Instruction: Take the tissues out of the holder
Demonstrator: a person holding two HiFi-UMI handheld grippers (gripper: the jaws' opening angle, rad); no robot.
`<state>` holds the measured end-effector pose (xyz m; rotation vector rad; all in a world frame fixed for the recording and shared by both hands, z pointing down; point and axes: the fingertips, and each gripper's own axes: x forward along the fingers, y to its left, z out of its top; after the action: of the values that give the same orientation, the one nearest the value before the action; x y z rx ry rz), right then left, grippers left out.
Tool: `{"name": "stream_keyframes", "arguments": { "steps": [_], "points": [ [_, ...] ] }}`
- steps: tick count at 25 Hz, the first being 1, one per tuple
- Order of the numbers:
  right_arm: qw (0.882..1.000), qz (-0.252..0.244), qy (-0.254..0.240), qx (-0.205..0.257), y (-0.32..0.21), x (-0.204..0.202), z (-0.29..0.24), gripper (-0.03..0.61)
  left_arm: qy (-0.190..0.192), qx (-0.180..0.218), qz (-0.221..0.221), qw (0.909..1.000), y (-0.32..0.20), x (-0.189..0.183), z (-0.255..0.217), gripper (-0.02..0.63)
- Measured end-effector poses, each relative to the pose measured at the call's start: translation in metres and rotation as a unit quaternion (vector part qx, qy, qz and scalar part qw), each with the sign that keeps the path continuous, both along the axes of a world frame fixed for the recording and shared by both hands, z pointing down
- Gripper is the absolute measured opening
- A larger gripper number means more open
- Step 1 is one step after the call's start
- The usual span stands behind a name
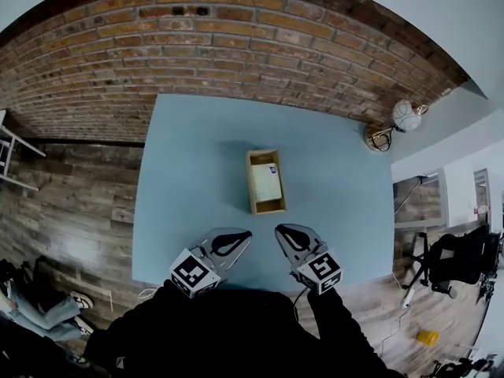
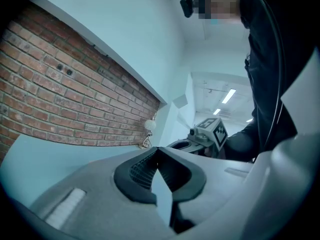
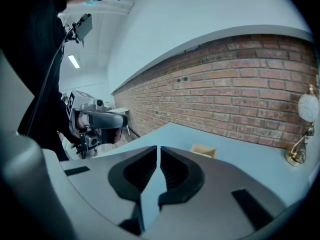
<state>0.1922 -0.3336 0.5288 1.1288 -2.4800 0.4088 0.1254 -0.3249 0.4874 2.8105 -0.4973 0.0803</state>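
A small wooden holder [image 1: 266,182] stands in the middle of the light blue table [image 1: 197,172], with a white tissue pack [image 1: 265,181] lying in it. The same holder [image 3: 204,151] shows small beyond the right jaws. My left gripper [image 1: 246,234] hovers over the table's near edge, left of the holder's line, its jaw tips touching and nothing between them. My right gripper [image 1: 279,229] hangs beside it, also shut and empty. Both sit well short of the holder. In the left gripper view the jaws [image 2: 158,150] meet at the tip; the right gripper [image 2: 200,136] shows beyond.
A brick wall [image 1: 205,46] runs along the table's far side. A round white lamp [image 1: 406,114] stands at the far right corner. A black chair [image 1: 457,262] and cables sit on the wooden floor to the right; a white stand [image 1: 12,152] at the left.
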Motion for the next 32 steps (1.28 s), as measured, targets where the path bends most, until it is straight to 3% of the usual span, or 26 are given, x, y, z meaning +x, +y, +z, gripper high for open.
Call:
{"name": "stream_keyframes", "arguments": {
  "steps": [4,14,17,24,27,32],
  "points": [
    [0.999,-0.028,0.022,-0.029,-0.017,0.008,0.021,0.017,-0.001,-0.006,-0.007,1.0,-0.014,0.009,0.009,-0.006],
    [0.985,-0.114,0.115,-0.066,-0.073,0.018,0.07,0.152,-0.016,-0.026,-0.036,0.9989,-0.051,0.026,0.048,-0.006],
    [0.968,-0.16,0.171,-0.085,-0.086,0.023,0.098,0.228,-0.021,-0.029,-0.045,0.9983,-0.065,0.032,0.061,-0.006],
    [0.917,-0.257,0.287,-0.108,-0.113,0.023,0.146,0.364,-0.027,-0.048,-0.067,0.9963,-0.092,0.037,0.092,-0.006],
    [0.898,-0.279,0.322,-0.11,-0.126,0.021,0.16,0.415,-0.03,-0.056,-0.074,0.9953,-0.101,0.037,0.103,-0.006],
    [0.877,-0.297,0.36,-0.116,-0.146,0.019,0.181,0.523,-0.032,-0.07,-0.081,0.9938,-0.114,0.037,0.119,-0.006]
  ]
}}
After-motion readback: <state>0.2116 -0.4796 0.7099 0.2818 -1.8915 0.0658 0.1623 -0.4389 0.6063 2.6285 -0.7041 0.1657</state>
